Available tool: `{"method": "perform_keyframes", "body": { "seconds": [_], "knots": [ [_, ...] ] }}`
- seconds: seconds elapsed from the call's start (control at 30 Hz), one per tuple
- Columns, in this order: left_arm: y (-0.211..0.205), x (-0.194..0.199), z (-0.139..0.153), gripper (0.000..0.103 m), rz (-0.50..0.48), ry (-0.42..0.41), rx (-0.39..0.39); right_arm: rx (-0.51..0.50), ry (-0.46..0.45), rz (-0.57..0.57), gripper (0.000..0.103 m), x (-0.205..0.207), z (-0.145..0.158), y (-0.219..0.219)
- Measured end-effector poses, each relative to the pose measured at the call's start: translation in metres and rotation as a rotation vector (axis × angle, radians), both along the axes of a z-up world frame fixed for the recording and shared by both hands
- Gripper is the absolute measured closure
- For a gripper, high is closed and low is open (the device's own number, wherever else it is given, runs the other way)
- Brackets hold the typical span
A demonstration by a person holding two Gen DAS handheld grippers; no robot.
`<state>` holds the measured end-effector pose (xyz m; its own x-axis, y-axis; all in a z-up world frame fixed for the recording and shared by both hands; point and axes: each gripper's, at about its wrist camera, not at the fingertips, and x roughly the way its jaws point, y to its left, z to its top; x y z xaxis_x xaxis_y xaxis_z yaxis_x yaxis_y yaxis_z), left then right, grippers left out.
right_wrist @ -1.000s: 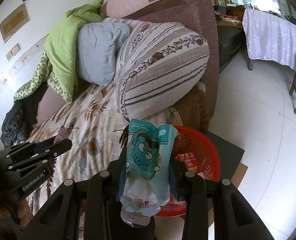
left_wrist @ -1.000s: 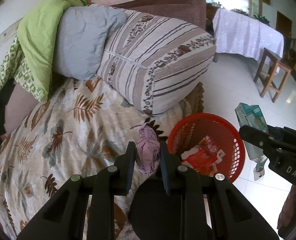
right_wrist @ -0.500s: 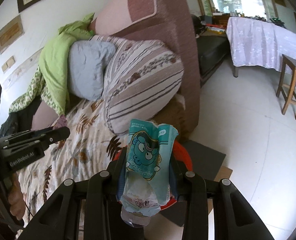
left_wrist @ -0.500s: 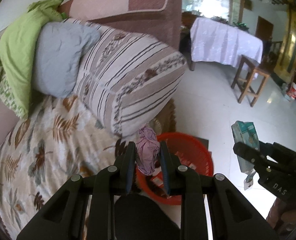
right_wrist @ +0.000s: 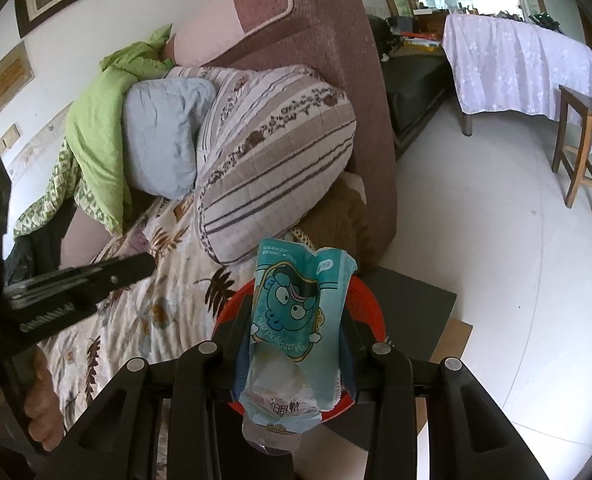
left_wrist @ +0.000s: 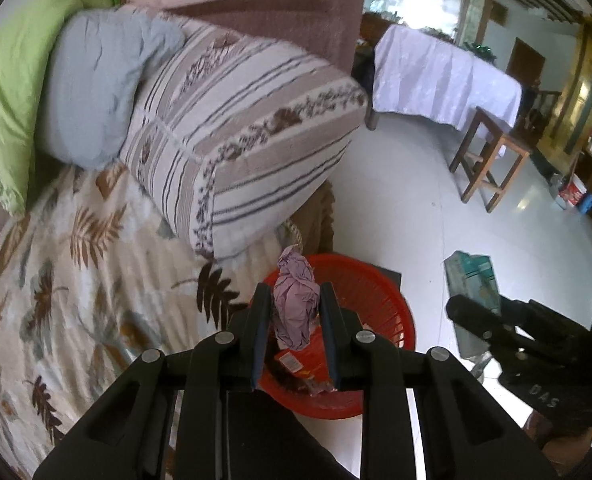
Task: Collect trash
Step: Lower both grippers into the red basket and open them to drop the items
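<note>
- Left wrist view: my left gripper [left_wrist: 294, 308] pinches a crumpled mauve wad of paper [left_wrist: 295, 304] between its two fingers, the wad standing upright and poking out past the tips.
- Here I look straight down into the red basket [left_wrist: 376, 300], which sits on the pale floor [left_wrist: 408, 208] just beside the sofa's end; the wad hangs above the basket's near-left rim.
- Only this view shows the basket's inside: a few scraps of printed wrapper [left_wrist: 292, 362] lie at the bottom, partly hidden by my fingers.
- At the right edge I see my right gripper [left_wrist: 472, 312] side-on, with the teal packet [left_wrist: 474, 280] sticking up from it; from this angle I cannot tell how its fingers sit.
- Right wrist view: the right gripper [right_wrist: 294, 332] is clamped on the teal packet [right_wrist: 296, 320], both fingers pressed against its sides.
- The packet's front shows only here: a blue cartoon face in a framed panel, a torn and folded top edge, and a clear, creased lower end drooping toward the camera.
- The packet covers most of the red basket [right_wrist: 366, 300], so only arcs of rim show either side, above a dark mat [right_wrist: 412, 300].
- At left, my left gripper [right_wrist: 108, 276] reaches over the leaf-print sofa cover [right_wrist: 168, 308]; what it holds is hardly visible here.
- The striped cushion [right_wrist: 272, 156] rests on the sofa behind the basket.
</note>
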<state>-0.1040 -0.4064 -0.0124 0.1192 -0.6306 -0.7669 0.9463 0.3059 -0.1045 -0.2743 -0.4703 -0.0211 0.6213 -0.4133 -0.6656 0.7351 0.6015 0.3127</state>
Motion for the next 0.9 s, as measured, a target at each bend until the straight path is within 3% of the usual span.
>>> {"method": "perform_keyframes", "body": {
  "seconds": [0.33, 0.9],
  "knots": [
    [-0.015, 0.009, -0.038, 0.08, 0.022, 0.011, 0.069, 0.054, 0.013, 0.018, 0.064, 0.021, -0.026, -0.014],
    [-0.033, 0.02, -0.063, 0.079, 0.022, 0.069, 0.102, 0.129, 0.005, 0.017, 0.061, 0.036, -0.051, -0.032]
  ]
}}
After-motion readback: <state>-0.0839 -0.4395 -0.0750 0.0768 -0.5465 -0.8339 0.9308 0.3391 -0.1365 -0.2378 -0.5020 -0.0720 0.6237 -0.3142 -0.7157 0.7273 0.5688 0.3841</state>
